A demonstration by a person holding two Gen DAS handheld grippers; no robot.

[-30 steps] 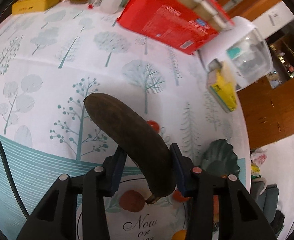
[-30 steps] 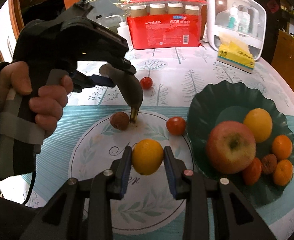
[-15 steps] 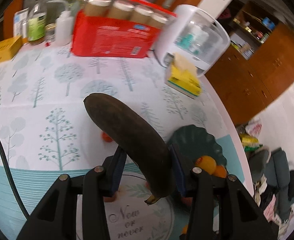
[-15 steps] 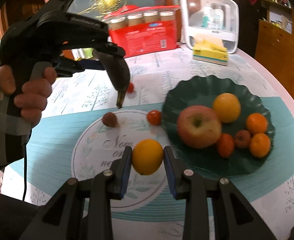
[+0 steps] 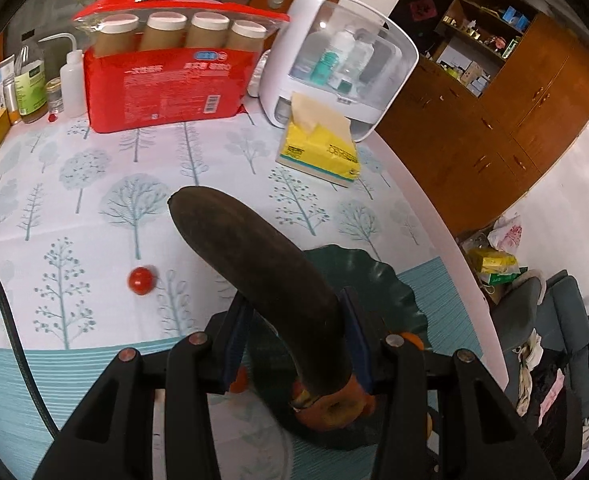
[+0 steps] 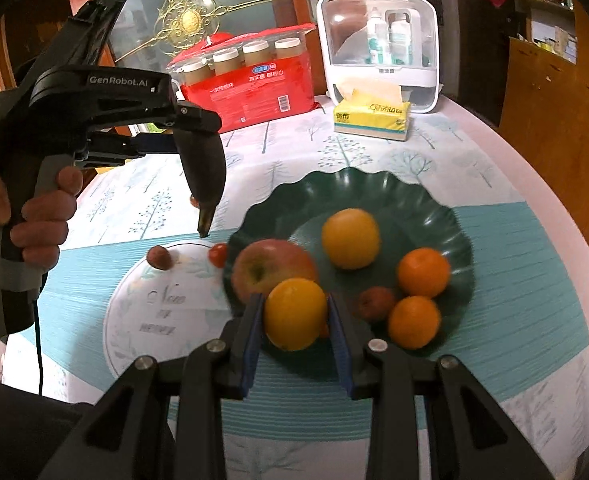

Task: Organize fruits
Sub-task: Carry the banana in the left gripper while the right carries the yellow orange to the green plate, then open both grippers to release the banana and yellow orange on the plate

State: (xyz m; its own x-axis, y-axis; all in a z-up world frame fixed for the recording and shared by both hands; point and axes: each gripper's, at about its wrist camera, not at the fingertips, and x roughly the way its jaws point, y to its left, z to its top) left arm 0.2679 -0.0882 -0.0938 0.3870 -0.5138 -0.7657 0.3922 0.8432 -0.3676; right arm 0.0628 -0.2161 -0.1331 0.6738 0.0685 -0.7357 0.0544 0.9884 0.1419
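Left gripper (image 5: 294, 344): jaws closed on the blackened banana (image 5: 262, 280), gripped on its lower half.
Banana axis: near vertical, stem end down; in the right wrist view the banana (image 6: 204, 172) hung clear of the counter (image 6: 534, 300), just outside the far-left rim of the green plate (image 6: 446, 216).
Right gripper (image 6: 294, 316): jaws closed on an orange (image 6: 294, 312), held above the near-left rim of the green plate, in front of the apple (image 6: 270, 268).
Plate contents: apple, a yellow-orange citrus (image 6: 350, 238), two mandarins (image 6: 424, 272), one small reddish-brown fruit (image 6: 376, 302).
Loose fruit left of the green plate: a cherry tomato (image 6: 217, 255) just beside the rim, a brown fruit (image 6: 159, 257) farther left, a second cherry tomato (image 5: 141, 280) beyond it on the counter.
Governing relation: the right gripper was already over the plate; the left was short of the rim.
Judged next move: the orange likely needs only a short advance toward bare plate; the banana probably needs to travel right and tilt flat to fit among the round fruit.
Risk: released upright, the banana could topple off the rim.
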